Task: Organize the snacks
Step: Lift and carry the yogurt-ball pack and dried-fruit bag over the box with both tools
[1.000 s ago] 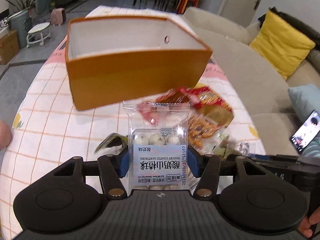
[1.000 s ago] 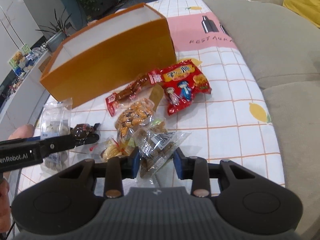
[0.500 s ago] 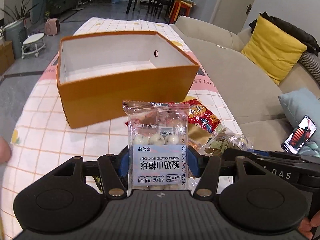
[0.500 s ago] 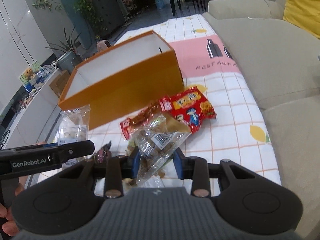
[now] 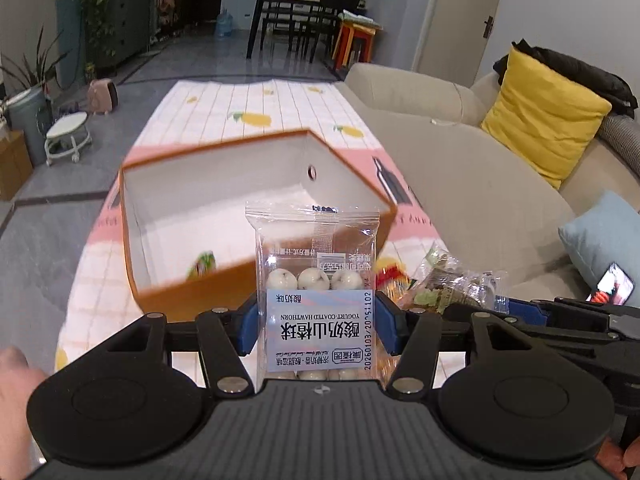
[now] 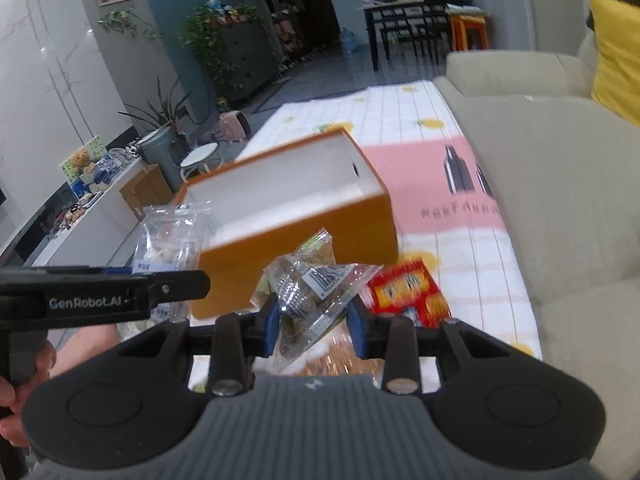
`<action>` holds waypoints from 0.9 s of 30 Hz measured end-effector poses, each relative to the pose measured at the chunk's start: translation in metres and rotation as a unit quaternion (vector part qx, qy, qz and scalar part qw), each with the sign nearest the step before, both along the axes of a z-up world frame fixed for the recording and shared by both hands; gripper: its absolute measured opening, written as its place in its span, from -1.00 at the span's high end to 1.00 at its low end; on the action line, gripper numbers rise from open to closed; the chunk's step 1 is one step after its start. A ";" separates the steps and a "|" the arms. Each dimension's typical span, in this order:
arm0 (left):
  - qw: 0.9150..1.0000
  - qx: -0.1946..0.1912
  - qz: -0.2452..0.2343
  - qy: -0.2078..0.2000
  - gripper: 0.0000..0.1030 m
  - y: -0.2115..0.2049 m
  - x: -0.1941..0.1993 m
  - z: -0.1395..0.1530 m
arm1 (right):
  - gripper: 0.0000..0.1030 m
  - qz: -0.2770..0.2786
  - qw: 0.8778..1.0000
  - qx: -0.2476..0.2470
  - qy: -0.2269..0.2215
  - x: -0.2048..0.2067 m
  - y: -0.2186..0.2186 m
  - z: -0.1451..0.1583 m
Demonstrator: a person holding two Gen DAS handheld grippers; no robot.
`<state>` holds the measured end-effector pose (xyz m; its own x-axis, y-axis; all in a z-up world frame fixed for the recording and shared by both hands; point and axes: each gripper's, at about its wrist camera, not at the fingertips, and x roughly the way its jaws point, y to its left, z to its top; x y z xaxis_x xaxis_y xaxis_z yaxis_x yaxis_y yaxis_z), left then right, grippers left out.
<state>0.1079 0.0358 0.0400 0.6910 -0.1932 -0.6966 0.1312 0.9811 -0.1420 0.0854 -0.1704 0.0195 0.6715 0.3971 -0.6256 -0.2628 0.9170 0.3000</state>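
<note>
My left gripper (image 5: 318,330) is shut on a clear yogurt-coated hawthorn ball packet (image 5: 316,292), held upright above the near wall of the orange box (image 5: 208,296). The box is open, white inside, with a small snack (image 5: 202,264) on its floor. My right gripper (image 6: 314,322) is shut on a clear bag of brown snacks (image 6: 312,284), held up in front of the orange box (image 6: 304,248). The left gripper with its packet (image 6: 168,240) shows at the left of the right wrist view. The right gripper's bag (image 5: 452,284) shows at the right of the left wrist view.
A red snack bag (image 6: 404,292) and other loose snacks lie on the checked tablecloth (image 6: 460,264) near the box. A beige sofa (image 5: 480,184) runs along the table's right side, with a yellow cushion (image 5: 540,116) and a phone (image 5: 612,288).
Both grippers have risen with their packets. The box now sits lower in both views, and I see down into it. The snack pile on the table has dropped mostly out of sight.
</note>
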 end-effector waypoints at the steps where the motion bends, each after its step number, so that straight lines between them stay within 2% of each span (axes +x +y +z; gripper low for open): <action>1: 1.000 0.002 -0.001 -0.004 -0.25 0.001 0.005 0.004 | 0.37 0.004 1.000 0.000 -0.006 0.005 0.003 0.005; 5: 1.000 0.012 0.003 -0.013 -0.25 0.006 0.025 0.014 | 0.37 0.017 0.999 -0.012 -0.032 0.027 0.016 0.018; 10: 1.000 -0.003 0.008 -0.004 -0.25 0.022 0.052 0.020 | 0.37 0.027 0.998 -0.020 -0.043 0.061 0.034 0.025; 13: 1.000 0.002 0.020 0.010 -0.25 0.033 0.070 0.017 | 0.37 0.032 0.998 -0.028 -0.044 0.083 0.046 0.024; 18: 0.998 -0.009 0.034 0.053 -0.25 0.058 0.101 0.002 | 0.37 0.044 0.998 -0.036 -0.031 0.118 0.073 0.016; 24: 0.994 0.052 0.036 0.089 -0.25 0.074 0.136 -0.017 | 0.37 0.073 0.995 -0.061 -0.011 0.157 0.106 -0.005; 27: 0.989 0.090 0.031 0.112 -0.25 0.079 0.152 -0.032 | 0.37 0.092 0.993 -0.072 0.006 0.173 0.118 -0.016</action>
<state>0.2597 0.1147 0.0076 0.5219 -0.0144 -0.8529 0.0545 0.9984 0.0165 0.2585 -0.0527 0.0033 0.5881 0.4185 -0.6921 -0.4280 0.8871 0.1728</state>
